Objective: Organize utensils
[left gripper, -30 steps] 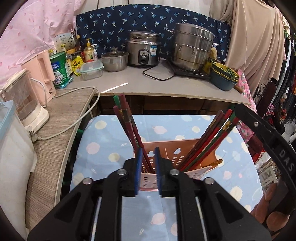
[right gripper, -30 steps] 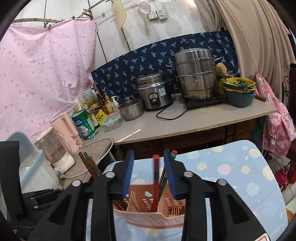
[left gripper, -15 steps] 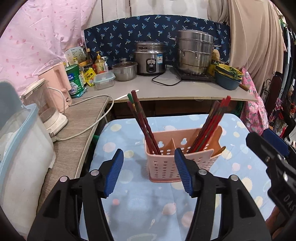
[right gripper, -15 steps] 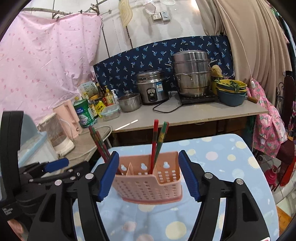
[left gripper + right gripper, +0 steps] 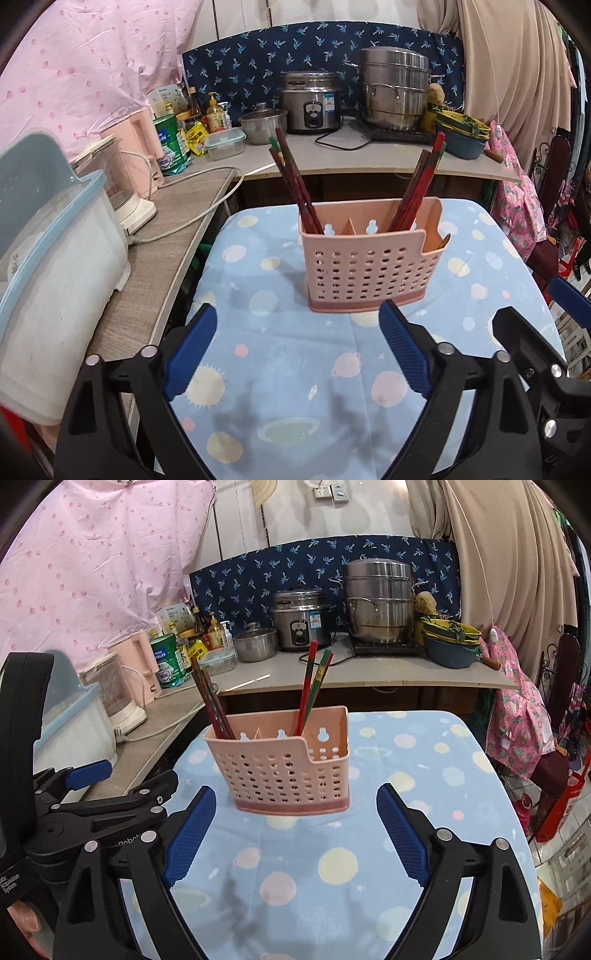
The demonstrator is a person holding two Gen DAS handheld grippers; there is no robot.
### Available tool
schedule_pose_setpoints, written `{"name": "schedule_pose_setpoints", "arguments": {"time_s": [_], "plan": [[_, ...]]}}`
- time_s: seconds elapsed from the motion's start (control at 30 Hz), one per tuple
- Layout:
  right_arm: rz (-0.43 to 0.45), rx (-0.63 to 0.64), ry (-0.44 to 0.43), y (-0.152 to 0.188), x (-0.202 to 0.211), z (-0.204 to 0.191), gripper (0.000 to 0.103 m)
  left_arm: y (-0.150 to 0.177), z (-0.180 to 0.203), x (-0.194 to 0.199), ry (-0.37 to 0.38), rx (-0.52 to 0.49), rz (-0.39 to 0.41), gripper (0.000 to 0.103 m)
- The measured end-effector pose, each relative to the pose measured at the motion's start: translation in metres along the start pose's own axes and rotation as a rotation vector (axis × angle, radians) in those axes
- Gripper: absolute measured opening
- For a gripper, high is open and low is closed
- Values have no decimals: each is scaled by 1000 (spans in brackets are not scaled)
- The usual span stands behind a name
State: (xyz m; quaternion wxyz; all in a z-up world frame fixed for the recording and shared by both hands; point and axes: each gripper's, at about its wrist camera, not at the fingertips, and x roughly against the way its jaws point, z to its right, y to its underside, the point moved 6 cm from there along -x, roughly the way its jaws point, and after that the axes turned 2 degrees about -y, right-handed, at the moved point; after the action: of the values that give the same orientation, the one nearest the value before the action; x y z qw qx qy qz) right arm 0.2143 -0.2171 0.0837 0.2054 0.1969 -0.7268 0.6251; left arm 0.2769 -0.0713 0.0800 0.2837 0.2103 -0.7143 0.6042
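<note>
A pink perforated utensil caddy (image 5: 369, 262) (image 5: 284, 764) stands upright on the blue planet-print table cloth (image 5: 295, 398) (image 5: 388, 830). Red and green chopsticks lean in its left compartment (image 5: 291, 181) (image 5: 210, 698) and in its right compartment (image 5: 419, 188) (image 5: 312, 688). My left gripper (image 5: 297, 334) hangs short of the caddy, jaws still opening, nothing between the blue pads. My right gripper (image 5: 295, 814) is likewise back from the caddy, jaws opening and empty. The left gripper also shows at the left edge of the right wrist view (image 5: 88, 775).
A counter behind holds a rice cooker (image 5: 312, 101), a steel steamer pot (image 5: 395, 88), a small lidded pot (image 5: 262, 123), bowls (image 5: 461, 134), a green tin (image 5: 170, 142) and bottles. A kettle (image 5: 125, 195) and a white bin (image 5: 55, 280) stand on the left shelf. A power cord (image 5: 207, 214) trails there.
Both grippers let go of the chopsticks, opened wide and drew back from the caddy. The chopsticks now stand loose in the two compartments.
</note>
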Motion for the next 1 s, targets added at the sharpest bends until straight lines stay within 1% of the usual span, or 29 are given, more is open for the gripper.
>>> {"name": "schedule_pose_setpoints", "arguments": {"time_s": [0.23,0.3,0.33,0.37,0.4,0.67,1.0], "plan": [[-46,-10,18,22,2,1,86,25,-2,-2,-4,7,-39,89],[-55,-14,22,26,2,1,87,31,-1,-2,-6,8,-50,91],[-61,-18,22,28,2,1,89,34,-2,-3,-7,9,-54,92],[-65,-19,26,31,3,2,94,38,-2,-4,-7,13,-61,92],[-70,-20,33,32,3,2,97,40,-3,-5,-4,15,-68,92],[-108,-6,60,45,0,5,97,54,-2,-10,4,16,-100,94],[-127,-22,78,58,-3,14,97,63,-5,-15,-4,25,-121,94]]}}
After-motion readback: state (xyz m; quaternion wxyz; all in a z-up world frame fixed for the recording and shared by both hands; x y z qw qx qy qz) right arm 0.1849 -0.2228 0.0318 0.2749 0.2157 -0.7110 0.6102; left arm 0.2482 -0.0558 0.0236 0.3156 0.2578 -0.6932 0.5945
